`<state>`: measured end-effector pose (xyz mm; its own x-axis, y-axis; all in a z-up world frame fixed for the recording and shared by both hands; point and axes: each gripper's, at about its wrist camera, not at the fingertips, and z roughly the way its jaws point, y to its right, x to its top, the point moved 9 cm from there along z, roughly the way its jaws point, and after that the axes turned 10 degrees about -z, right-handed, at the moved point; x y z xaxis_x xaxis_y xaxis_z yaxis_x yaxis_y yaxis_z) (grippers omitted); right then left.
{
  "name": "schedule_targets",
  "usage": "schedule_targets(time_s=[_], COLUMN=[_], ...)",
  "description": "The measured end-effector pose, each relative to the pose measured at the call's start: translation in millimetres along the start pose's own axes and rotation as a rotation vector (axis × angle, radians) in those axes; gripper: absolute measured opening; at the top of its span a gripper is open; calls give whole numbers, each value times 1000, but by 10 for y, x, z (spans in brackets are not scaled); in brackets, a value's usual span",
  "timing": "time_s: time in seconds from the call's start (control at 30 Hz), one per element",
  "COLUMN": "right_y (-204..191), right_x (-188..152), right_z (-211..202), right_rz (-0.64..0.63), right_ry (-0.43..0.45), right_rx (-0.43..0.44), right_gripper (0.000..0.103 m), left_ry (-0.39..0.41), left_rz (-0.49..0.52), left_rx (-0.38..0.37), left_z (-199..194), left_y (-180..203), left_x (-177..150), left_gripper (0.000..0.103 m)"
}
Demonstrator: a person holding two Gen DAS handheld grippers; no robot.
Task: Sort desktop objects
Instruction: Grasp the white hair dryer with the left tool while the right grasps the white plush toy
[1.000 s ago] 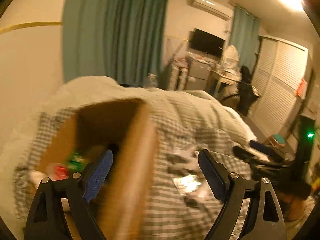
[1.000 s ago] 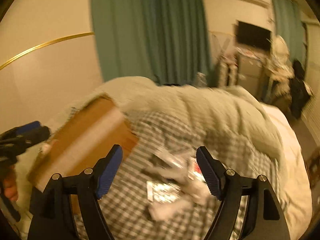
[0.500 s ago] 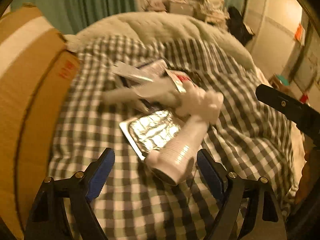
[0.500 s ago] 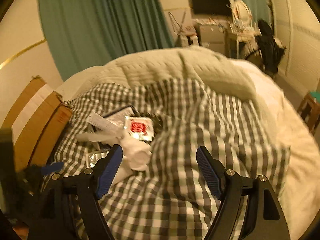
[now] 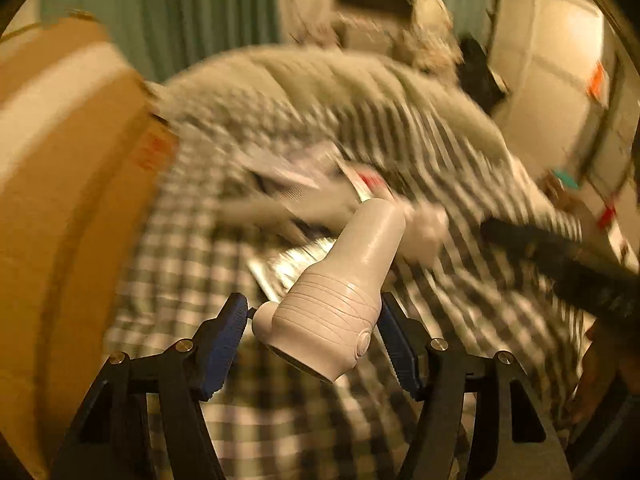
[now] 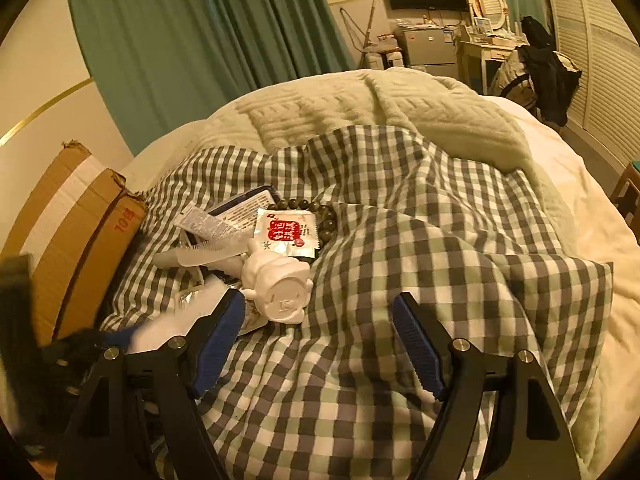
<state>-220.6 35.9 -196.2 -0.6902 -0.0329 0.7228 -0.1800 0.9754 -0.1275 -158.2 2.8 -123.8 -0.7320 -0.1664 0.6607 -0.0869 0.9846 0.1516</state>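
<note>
My left gripper [image 5: 312, 316] is shut on a white ribbed handheld device [image 5: 340, 300] and holds it above the checked cloth [image 5: 192, 248]. A foil pack [image 5: 292, 260] lies under it. My right gripper [image 6: 318, 320] is open and empty over the checked cloth [image 6: 440, 260]. In the right wrist view a pile lies to the left: a white figurine [image 6: 280, 284], a red-and-white sachet [image 6: 286, 232], a white comb [image 6: 208, 250], a dark bead bracelet [image 6: 320, 210] and a dark printed pack [image 6: 244, 208]. The cardboard box [image 6: 72, 232] stands at the left, and also shows in the left wrist view [image 5: 68, 200].
A cream fleece blanket [image 6: 380, 104] lies behind the checked cloth on the bed. Green curtains [image 6: 200, 32] hang behind. A TV, a small fridge and a dressing table stand at the far right. The left gripper shows blurred at the lower left of the right wrist view [image 6: 92, 340].
My left gripper swung from the box to the pile and closed on the white ribbed device, lifting it. My right gripper stayed open and dropped closer to the cloth.
</note>
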Motion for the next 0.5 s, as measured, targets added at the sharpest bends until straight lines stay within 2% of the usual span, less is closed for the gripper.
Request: schedule_targets(time_s=[0.1,0.2,0.3,0.37,0.5], right_y=[-61,-191,-296,-300,-388], right_x=[41,102,109,49,21], right_z=[77,266,562,772,906], right_rz=[-18,-61,-103,-119,-181], right_ry=[-7,-34,-103,-177,-210], right_rx=[13,37,56,24,-4], right_gripper=[76,76,76,78,78], left_ry=[44,11,-29,-27,-20], left_rz=[-61,-124,-190,-198,-187], left_rx=[55,81,86,77,91], left_z=[-38,24,121,132,120], left_y=[-174,-351,-522,-538,-536], left_x=[106,63,19,3,-14], left_gripper=[68,68,68,68,68])
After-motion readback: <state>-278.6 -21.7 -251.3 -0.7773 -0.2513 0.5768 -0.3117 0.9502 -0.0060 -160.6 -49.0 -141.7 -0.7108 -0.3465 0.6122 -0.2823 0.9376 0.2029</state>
